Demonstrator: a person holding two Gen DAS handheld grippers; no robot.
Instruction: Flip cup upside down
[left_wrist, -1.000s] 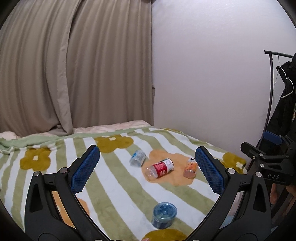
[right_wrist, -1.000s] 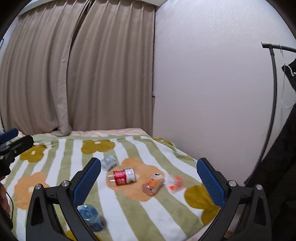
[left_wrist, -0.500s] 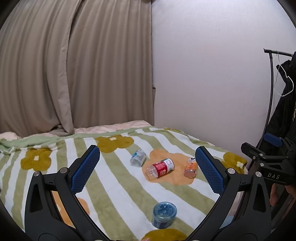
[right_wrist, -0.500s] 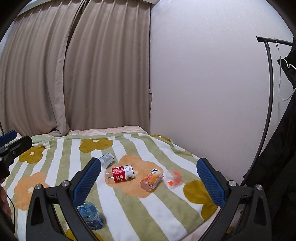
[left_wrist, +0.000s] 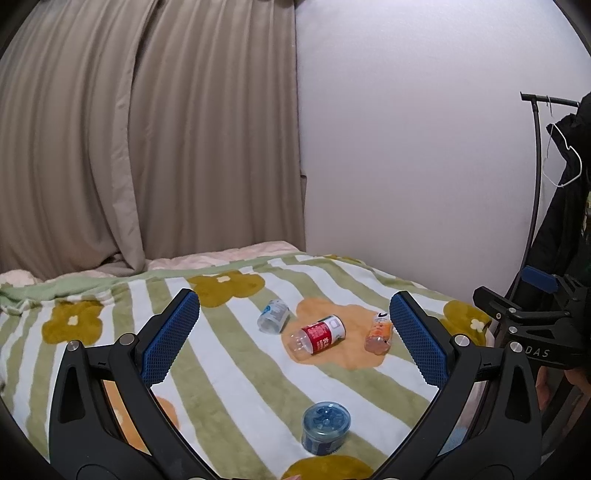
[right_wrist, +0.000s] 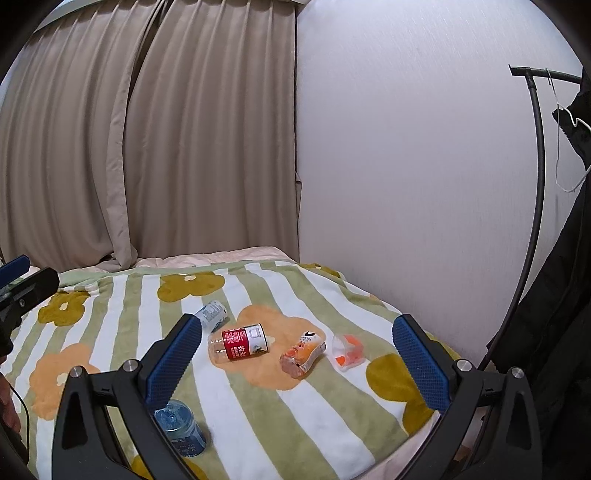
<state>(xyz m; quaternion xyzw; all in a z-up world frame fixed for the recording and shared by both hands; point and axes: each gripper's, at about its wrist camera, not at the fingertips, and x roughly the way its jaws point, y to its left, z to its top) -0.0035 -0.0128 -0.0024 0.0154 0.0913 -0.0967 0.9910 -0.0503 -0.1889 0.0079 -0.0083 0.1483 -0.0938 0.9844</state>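
Since the earlier frames the right gripper has swung slightly leftward, so the lying cups now sit nearer the centre of its view; the left gripper has barely shifted. Both hover above the striped flower blanket, jaws spread wide and empty. Closest to the left gripper stands a blue-tinted cup, apparently base up. Farther off lie a pale blue cup, a red-labelled cup and an orange-labelled cup on their sides. A clear orange-printed cup lies just beside the orange-labelled one.
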